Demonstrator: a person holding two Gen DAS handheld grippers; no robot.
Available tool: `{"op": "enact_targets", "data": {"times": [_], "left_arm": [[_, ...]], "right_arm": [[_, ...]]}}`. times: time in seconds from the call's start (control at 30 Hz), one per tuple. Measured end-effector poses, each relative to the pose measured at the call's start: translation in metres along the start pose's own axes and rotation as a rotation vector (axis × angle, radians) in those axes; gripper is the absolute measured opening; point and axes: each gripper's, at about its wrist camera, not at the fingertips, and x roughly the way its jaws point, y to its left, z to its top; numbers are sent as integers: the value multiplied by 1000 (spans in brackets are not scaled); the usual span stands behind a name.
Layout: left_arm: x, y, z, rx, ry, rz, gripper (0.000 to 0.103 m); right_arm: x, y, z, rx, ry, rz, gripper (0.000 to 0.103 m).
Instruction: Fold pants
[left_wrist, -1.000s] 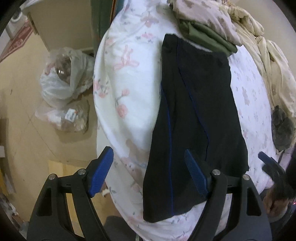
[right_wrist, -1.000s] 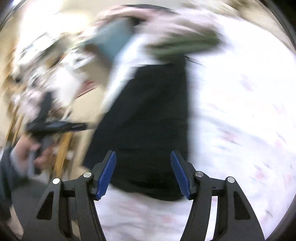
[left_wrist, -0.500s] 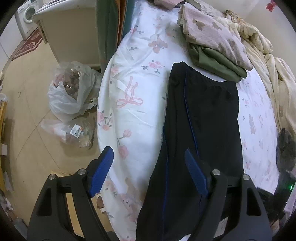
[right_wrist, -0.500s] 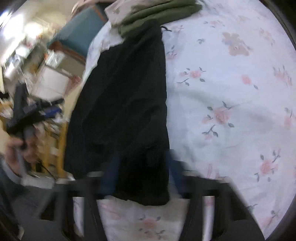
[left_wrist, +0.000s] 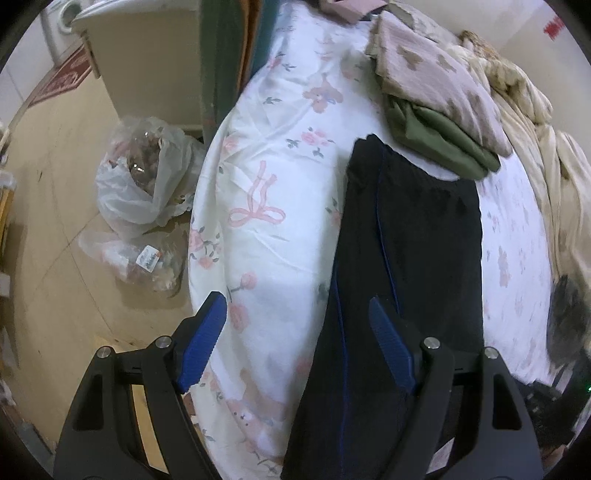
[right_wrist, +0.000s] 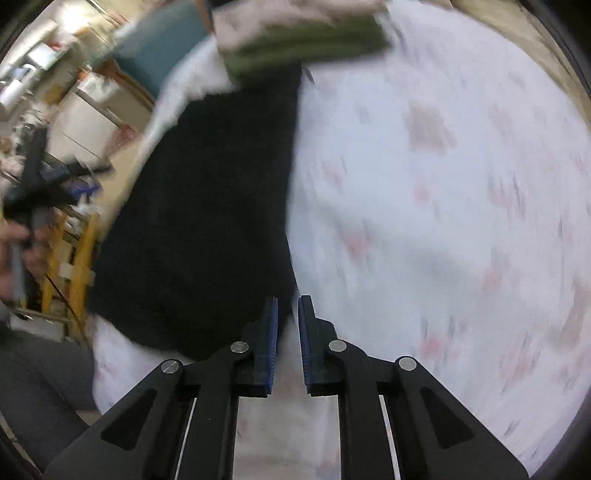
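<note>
Black pants (left_wrist: 406, 266) with a thin blue side stripe lie flat and lengthwise on a white floral bedsheet (left_wrist: 266, 192), waistband at the far end. My left gripper (left_wrist: 295, 339) is open above the near leg end, its right pad over the cloth, holding nothing. In the blurred right wrist view the pants (right_wrist: 207, 206) lie to the left. My right gripper (right_wrist: 287, 339) has its pads nearly together above the sheet (right_wrist: 424, 221), beside the pants' right edge, with nothing between them.
Folded olive and pink patterned clothes (left_wrist: 439, 96) sit at the pants' far end. A rumpled cream blanket (left_wrist: 546, 140) lies along the right. Plastic bags (left_wrist: 136, 184) sit on the floor left of the bed. A dark item (left_wrist: 565, 317) lies at the right edge.
My right gripper has closed from wide open to nearly shut and shifted right, off the pants. My left gripper has pulled back a little and stays open.
</note>
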Motion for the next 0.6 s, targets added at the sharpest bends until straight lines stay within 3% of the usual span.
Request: {"op": "enact_targets", "data": {"times": [0.03,0.1,0.17,0.23,0.3,0.33,0.43,0.53,0.6], "left_arm": [[3,-1,7,-9,7,-17,76],[8,-9,20,18,1,-34,76],[19,-25,37,78,1,-52,76],[33,-39,53,144,-6,-44,72],[51,-52,71,200,-17,-23,60],[59,-57,80,213,-12,-25,48],[85,-69,102,222,13,-62,43],[98,-80,110,278,26,-12,13],[96,-84,111,300,7,-23,8]], "right_arm": [[-4,0,17,-5,-27,17,16],[-6,0,49,-3,-70,29,39],[-1,-4,83,5,-103,45,47],[12,-9,118,13,-125,37,47],[23,-16,136,5,-127,33,47],[30,-18,149,-5,-129,26,47],[56,-33,181,-7,-124,6,47],[80,-38,200,9,-107,20,45],[90,-37,210,-4,-104,36,43]]}}
